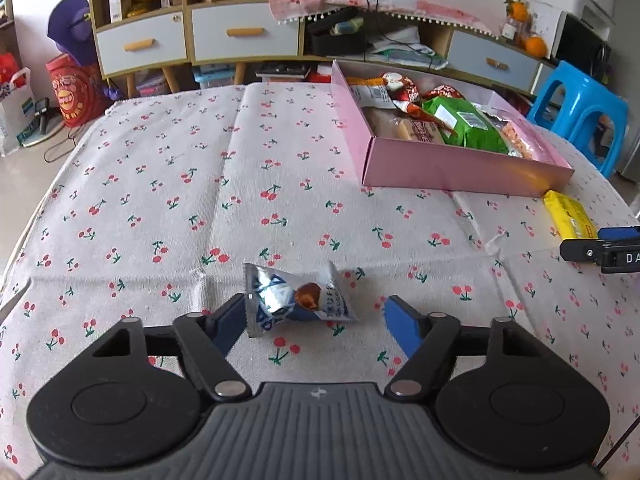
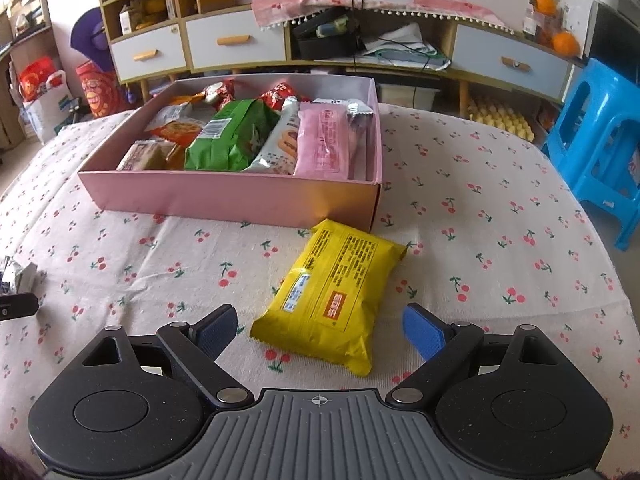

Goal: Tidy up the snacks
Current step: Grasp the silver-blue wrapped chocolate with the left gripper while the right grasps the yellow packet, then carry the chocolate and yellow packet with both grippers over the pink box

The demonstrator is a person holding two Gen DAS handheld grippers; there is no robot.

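Note:
A small silver-and-blue snack packet (image 1: 298,300) lies on the cherry-print tablecloth (image 1: 240,200) between the fingers of my left gripper (image 1: 316,318). The left pad touches the packet's edge and the right pad stands apart from it, so the gripper is open. My right gripper (image 2: 320,330) is open and low over the cloth, with a yellow snack pack (image 2: 332,292) lying between its wide-set fingers, neither pad touching. A pink box (image 2: 232,198) behind it holds several snack packs. The left wrist view shows the same box (image 1: 460,164) at the far right and the yellow pack (image 1: 568,214) near it.
A blue plastic stool (image 2: 600,148) stands past the table's right edge. A wooden cabinet with white drawers (image 1: 244,32) runs along the back wall. Bags (image 1: 76,92) sit on the floor at the left. Part of the other gripper (image 1: 600,250) shows at the right edge.

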